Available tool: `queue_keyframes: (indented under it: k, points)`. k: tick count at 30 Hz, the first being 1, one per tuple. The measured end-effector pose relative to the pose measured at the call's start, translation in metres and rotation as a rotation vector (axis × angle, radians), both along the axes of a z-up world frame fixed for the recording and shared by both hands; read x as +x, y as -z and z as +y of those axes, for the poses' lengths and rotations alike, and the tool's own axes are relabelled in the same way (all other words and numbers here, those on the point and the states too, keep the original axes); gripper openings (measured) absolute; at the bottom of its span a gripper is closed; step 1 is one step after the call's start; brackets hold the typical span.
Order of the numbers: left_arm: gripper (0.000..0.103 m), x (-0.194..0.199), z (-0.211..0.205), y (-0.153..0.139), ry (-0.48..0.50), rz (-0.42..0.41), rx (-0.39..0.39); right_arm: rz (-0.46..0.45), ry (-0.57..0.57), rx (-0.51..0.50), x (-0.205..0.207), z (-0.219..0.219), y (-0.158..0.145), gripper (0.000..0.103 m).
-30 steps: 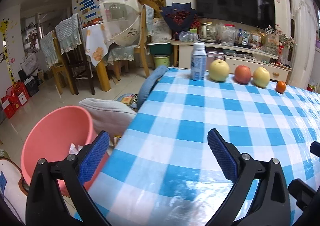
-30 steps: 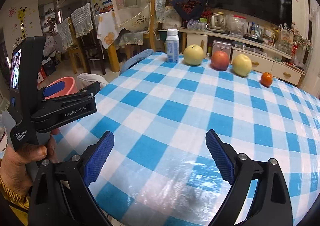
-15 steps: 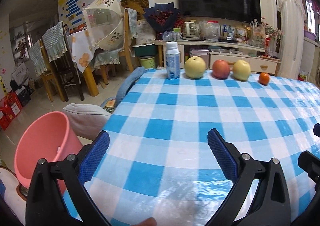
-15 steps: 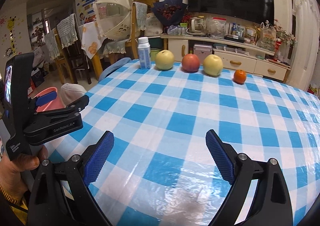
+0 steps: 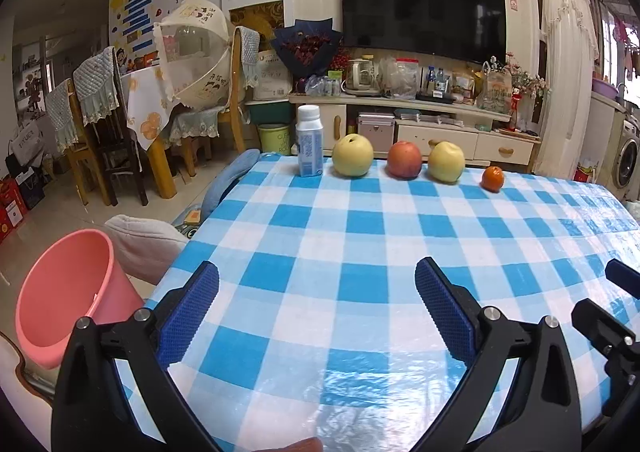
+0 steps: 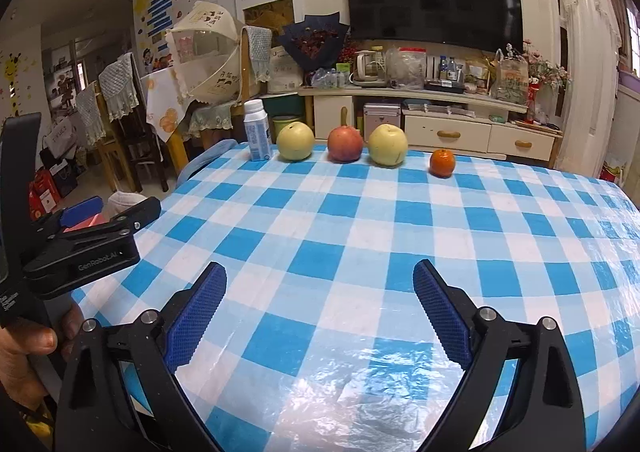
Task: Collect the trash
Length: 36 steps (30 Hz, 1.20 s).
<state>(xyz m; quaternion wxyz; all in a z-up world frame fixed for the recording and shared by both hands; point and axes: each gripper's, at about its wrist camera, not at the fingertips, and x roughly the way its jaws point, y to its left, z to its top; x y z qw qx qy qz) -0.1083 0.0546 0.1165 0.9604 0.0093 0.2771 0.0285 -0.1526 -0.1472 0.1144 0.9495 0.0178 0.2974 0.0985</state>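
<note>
A white plastic bottle with a blue label (image 5: 309, 146) (image 6: 257, 131) stands upright at the far left edge of the blue-and-white checked table (image 5: 360, 252) (image 6: 360, 220). A pink bucket (image 5: 68, 288) stands on the floor left of the table. My left gripper (image 5: 316, 292) is open and empty above the table's near left part. My right gripper (image 6: 320, 292) is open and empty over the near middle. The left gripper's side also shows in the right wrist view (image 6: 108, 218).
Two yellow pears (image 5: 353, 155) (image 5: 447, 162), a red apple (image 5: 404, 159) and a small orange (image 5: 492, 179) line the far edge beside the bottle. A grey cushion (image 5: 140, 248) and a blue chair back (image 5: 232, 180) stand left of the table. A TV cabinet stands behind.
Both grippers have swung to the right and pulled back, so the fruit row and bottle sit more central and farther. The bucket has slid toward the left edge of the left wrist view.
</note>
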Motion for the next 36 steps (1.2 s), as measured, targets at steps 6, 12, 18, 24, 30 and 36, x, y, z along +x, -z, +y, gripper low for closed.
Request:
queue_keyframes:
  k: [6, 12, 18, 24, 30, 36]
  points:
    - [0.099, -0.003, -0.016, -0.006, 0.014, 0.001, -0.008, -0.024, 0.026, -0.007, -0.001, -0.012, -0.001, 0.094]
    - [0.099, -0.003, -0.028, -0.003, 0.022, 0.012, -0.004, -0.024, 0.043, -0.024, 0.003, -0.018, 0.004, 0.094]
    - [0.099, 0.000, -0.035, 0.003, 0.029, 0.025, 0.008, -0.013, 0.056, -0.012, 0.008, -0.024, 0.009, 0.094]
    - [0.099, 0.003, -0.038, 0.008, 0.033, 0.031, 0.008, -0.012, 0.059, -0.016, 0.010, -0.025, 0.010, 0.094]
    - [0.099, 0.010, -0.042, 0.017, 0.044, 0.048, 0.008, -0.001, 0.066, -0.017, 0.015, -0.027, 0.012, 0.094]
    - [0.099, 0.018, -0.043, 0.026, 0.054, 0.051, 0.001, 0.017, 0.069, -0.017, 0.021, -0.027, 0.016, 0.094]
